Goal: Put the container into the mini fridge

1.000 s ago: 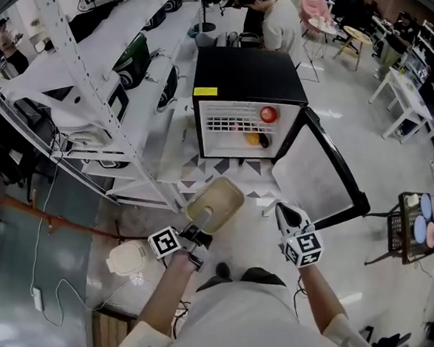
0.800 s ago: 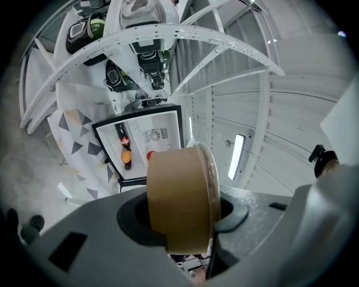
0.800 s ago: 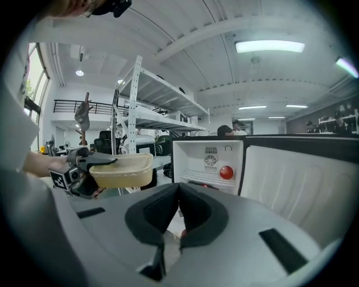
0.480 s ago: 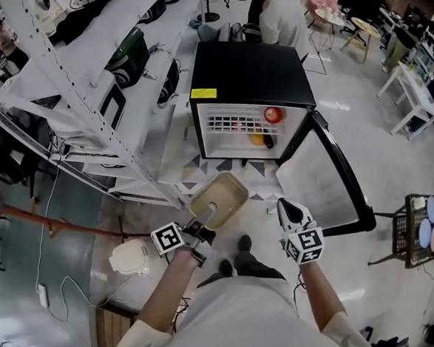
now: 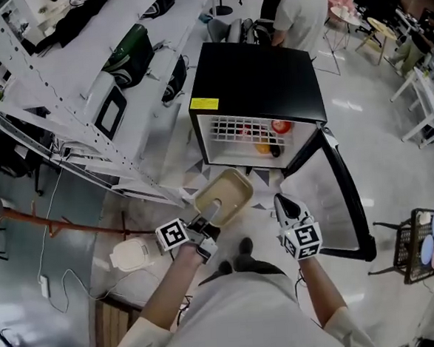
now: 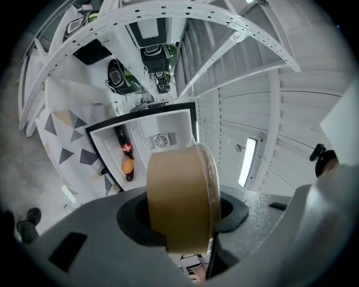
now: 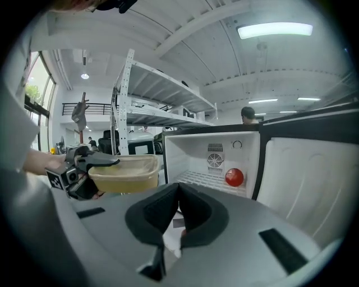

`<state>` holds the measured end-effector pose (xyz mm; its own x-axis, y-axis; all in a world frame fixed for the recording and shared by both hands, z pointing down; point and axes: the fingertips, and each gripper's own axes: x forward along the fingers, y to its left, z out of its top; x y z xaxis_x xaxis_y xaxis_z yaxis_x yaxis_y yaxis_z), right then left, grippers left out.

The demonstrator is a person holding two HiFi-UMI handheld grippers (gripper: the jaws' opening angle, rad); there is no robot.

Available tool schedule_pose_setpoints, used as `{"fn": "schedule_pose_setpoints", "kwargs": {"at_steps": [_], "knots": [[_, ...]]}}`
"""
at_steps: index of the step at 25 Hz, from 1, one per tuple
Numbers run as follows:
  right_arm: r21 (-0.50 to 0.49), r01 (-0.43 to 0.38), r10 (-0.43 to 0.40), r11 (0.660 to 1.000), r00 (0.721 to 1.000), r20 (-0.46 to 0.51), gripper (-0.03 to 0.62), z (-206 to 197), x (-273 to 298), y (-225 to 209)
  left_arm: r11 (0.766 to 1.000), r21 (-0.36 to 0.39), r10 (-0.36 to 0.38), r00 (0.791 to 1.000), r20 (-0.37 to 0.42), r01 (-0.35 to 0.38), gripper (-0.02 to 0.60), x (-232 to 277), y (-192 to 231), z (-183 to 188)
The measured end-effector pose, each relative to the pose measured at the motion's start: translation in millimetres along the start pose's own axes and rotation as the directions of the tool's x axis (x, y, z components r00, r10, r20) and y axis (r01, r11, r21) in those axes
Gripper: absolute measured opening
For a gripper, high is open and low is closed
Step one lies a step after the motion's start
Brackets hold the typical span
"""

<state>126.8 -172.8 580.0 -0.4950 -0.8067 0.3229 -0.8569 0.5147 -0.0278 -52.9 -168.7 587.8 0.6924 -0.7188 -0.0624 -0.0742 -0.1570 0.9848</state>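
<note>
The left gripper point(image 5: 209, 221) has its jaws clamped on one short end of the container point(image 5: 222, 198), pinching wall and rim. The tub juts out from them toward 1 o'clock in the head view, carried in the air just short of the mini fridge point(image 5: 258, 77). The right gripper point(image 5: 282, 201) hangs at the container's 3 o'clock, its jaws closed together on nothing.

The likeliest trouble is the one-ended hold. With nothing under the far end, the tub could droop or twist in the pads and slip if it bumps anything. The fridge opening lies at the tub's 12 to 1 o'clock, and the door point(image 5: 337, 190) stands swung open at about 3 o'clock. The wire shelf point(image 5: 236, 127) already carries a red ball point(image 5: 280, 126), and an orange point(image 5: 263, 148) and a dark bottle point(image 5: 275, 152) lie below it. A wide tub pushed in carelessly may catch the frame or shove these things aside. The free room seems to be on the left side of the shelf.

The container is a shallow beige tub, oblong with rounded corners and a rolled rim. Its walls look thin and slightly translucent. It appears empty, so it is probably light and a little flexible.
</note>
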Motion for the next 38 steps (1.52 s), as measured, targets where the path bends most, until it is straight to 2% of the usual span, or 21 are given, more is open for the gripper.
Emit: {"fn": "schedule_pose_setpoints", "kwargs": {"at_steps": [10, 20, 29, 38], "knots": [[0.006, -0.059, 0.059, 0.998, 0.998, -0.012, 0.006, -6.1, 37.7, -24.4, 0.999, -0.004, 0.046, 0.998, 0.037, -0.046, 0.178, 33.3, 17.1, 9.6], [-0.008, -0.087, 0.087, 0.996, 0.996, -0.004, 0.006, -7.6, 55.3, -40.4, 0.998, 0.006, 0.056, 0.994, 0.091, -0.057, 0.178, 64.2, 24.5, 15.4], [-0.008, -0.055, 0.055, 0.998, 0.998, -0.01, 0.006, -8.2, 65.2, -55.9, 0.997, 0.016, 0.078, 0.993, 0.093, -0.08, 0.178, 88.1, 41.9, 25.2], [-0.027, -0.011, 0.011, 1.0, 1.0, -0.019, 0.006, -6.9, 73.8, -58.9, 0.995, 0.017, 0.102, 0.993, 0.051, -0.103, 0.178, 107.5, 69.5, 38.1]]}}
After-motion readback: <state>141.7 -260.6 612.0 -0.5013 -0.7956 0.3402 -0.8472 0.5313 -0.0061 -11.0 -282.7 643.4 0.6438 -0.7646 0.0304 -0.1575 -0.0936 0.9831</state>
